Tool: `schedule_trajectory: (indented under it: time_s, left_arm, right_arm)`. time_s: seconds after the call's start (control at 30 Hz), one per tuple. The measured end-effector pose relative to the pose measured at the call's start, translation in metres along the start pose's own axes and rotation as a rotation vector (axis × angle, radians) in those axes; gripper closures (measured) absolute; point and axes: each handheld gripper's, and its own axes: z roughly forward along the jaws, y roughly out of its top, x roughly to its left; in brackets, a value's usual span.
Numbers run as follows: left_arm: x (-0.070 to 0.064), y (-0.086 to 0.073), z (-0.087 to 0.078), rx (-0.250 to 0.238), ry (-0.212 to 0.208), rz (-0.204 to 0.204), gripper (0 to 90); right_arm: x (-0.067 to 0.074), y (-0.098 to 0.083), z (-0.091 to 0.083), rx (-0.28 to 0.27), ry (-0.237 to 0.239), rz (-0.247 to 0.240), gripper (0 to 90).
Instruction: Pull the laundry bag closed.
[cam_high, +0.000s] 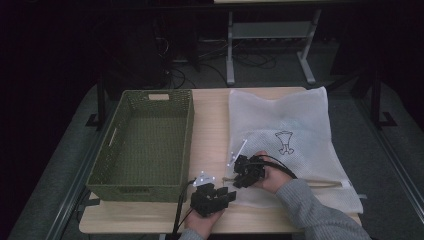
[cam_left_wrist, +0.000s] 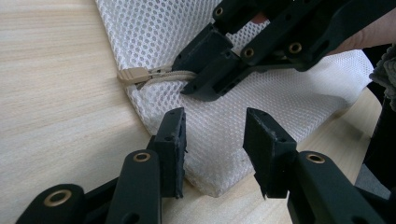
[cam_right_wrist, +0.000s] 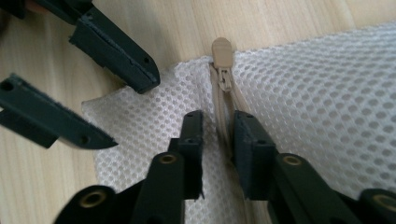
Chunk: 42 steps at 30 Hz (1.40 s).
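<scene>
White mesh laundry bag (cam_high: 295, 135): flat on right half of counter (cam_high: 212, 120), near-left corner at the front edge. Tan zipper pull (cam_right_wrist: 222, 52) at that corner. Right tongs (cam_right_wrist: 218, 135): jaws narrowly apart, straddling the zipper, not yet clamped. Left tongs (cam_left_wrist: 214, 135): apart over the bag corner, nothing held. Green woven basket (cam_high: 145, 142): left, well apart from bag.

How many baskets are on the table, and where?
1. The green woven basket stands on the left half of the table, beside the white mesh laundry bag. None seems hidden.
</scene>
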Motion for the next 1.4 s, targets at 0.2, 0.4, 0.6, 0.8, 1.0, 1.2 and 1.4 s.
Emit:
schedule_trajectory:
  time_s: [0.2, 0.4, 0.6, 0.8, 1.0, 1.2, 1.4]
  left_arm:
    - [0.001, 0.0, -0.004, -0.002, 0.009, 0.001, 57.1]
    - [-0.001, -0.001, -0.007, 0.015, 0.035, 0.023, 54.2]
    - [0.001, 0.005, -0.003, 0.016, 0.033, -0.006, 47.0]
    - [0.007, 0.014, 0.008, 0.048, -0.036, -0.064, 50.1]
    - [0.015, 0.02, 0.015, 0.06, -0.096, -0.083, 69.5]
    - [0.012, 0.018, 0.014, 0.056, -0.078, -0.053, 81.2]
    - [0.011, 0.016, 0.015, 0.053, -0.071, -0.044, 81.3]
  right_arm:
    - [-0.001, 0.001, -0.003, 0.002, 0.025, 0.005, 85.9]
    - [0.001, 0.0, -0.016, -0.034, 0.034, 0.006, 85.8]
    - [0.003, -0.004, -0.034, -0.08, 0.041, 0.003, 85.8]
    - [0.004, -0.009, -0.04, -0.089, 0.052, 0.012, 85.5]
    - [0.003, -0.011, -0.042, -0.095, 0.053, 0.015, 84.8]
    - [0.0, -0.01, -0.043, -0.112, 0.046, 0.032, 77.0]
    - [-0.001, 0.003, -0.047, -0.115, 0.042, 0.033, 70.1]
